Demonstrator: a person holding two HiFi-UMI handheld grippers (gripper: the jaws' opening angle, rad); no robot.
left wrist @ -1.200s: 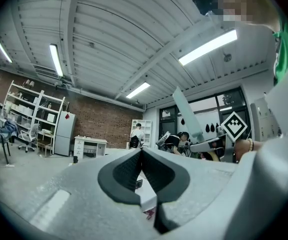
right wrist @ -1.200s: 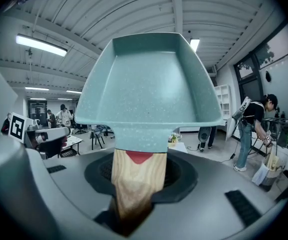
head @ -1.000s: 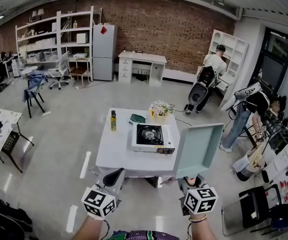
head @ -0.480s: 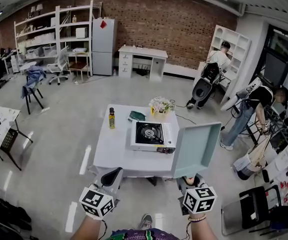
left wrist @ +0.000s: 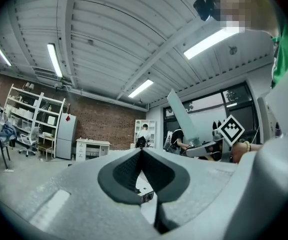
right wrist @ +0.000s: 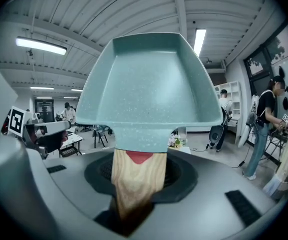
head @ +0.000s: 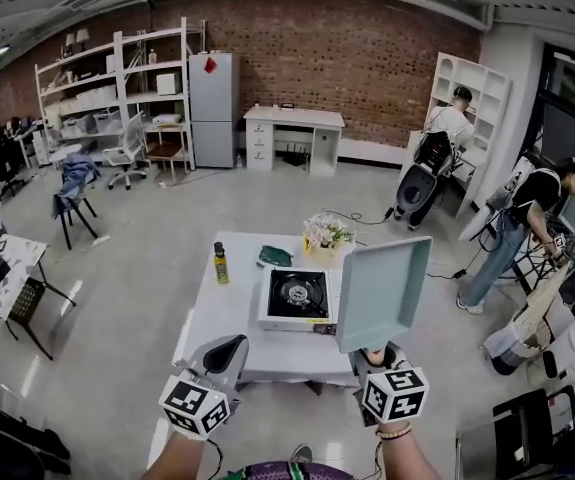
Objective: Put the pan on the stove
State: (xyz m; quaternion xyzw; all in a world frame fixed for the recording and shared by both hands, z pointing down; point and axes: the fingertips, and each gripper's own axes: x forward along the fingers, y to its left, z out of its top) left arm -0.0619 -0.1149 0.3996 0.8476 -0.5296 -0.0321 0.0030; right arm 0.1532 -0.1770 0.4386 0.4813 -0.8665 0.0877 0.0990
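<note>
A light teal square pan (head: 381, 292) is tilted up on edge in the air, by the right side of the white table (head: 222, 313). My right gripper (head: 376, 355) is shut on its wooden handle (right wrist: 135, 183); in the right gripper view the pan (right wrist: 149, 89) fills the middle. A portable gas stove (head: 296, 299) with a black burner sits on the table, just left of the pan. My left gripper (head: 224, 352) is held level near the table's front edge, shut with nothing in it; in its own view the left gripper (left wrist: 141, 152) has its dark pads together.
On the table behind the stove stand a small bottle (head: 219, 264), a green object (head: 274, 257) and a bunch of flowers (head: 327, 233). One person (head: 527, 230) stands at the right, another (head: 454, 128) by the white shelves. A chair (head: 74, 183) and a small table (head: 2, 268) stand at the left.
Both grippers have moved forward towards the table, the right one carrying the pan. The pan now overlaps the table's right edge beside the stove.
</note>
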